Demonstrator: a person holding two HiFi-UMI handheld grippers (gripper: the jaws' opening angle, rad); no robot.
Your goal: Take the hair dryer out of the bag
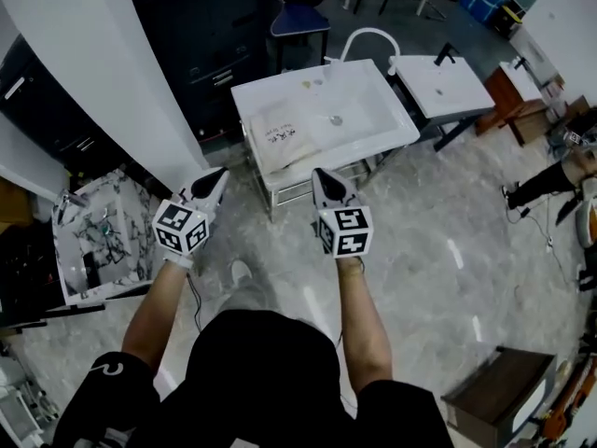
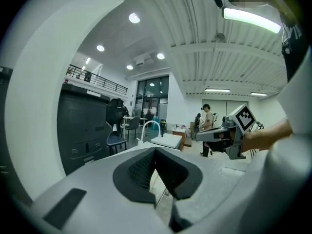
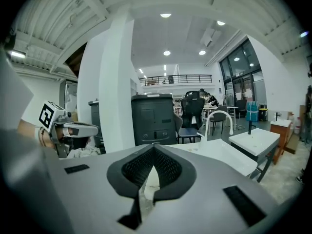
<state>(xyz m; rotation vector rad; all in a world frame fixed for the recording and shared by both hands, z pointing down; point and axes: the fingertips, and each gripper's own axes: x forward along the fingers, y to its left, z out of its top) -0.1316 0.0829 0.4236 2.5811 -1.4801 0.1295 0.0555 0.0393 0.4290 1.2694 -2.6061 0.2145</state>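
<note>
A pale cloth bag (image 1: 284, 136) with dark print lies in the white sink basin (image 1: 373, 101) on a metal stand, ahead of me. No hair dryer shows in any view. My left gripper (image 1: 220, 176) and right gripper (image 1: 319, 175) are held side by side in the air, short of the basin's near edge, both pointing towards it. Both have their jaws together with nothing between them. In the left gripper view the shut left gripper (image 2: 156, 152) faces the basin (image 2: 168, 140), with the right gripper (image 2: 219, 134) beside it. In the right gripper view the right gripper (image 3: 154, 150) is shut.
A second white basin (image 1: 443, 82) on a black stand sits to the right. A white pillar (image 1: 103, 73) and dark cabinet (image 1: 201, 35) stand left of the sink. A cluttered box (image 1: 98, 241) lies at the left, a brown box (image 1: 494, 395) bottom right. A person's leg (image 1: 550, 180) reaches in from the right.
</note>
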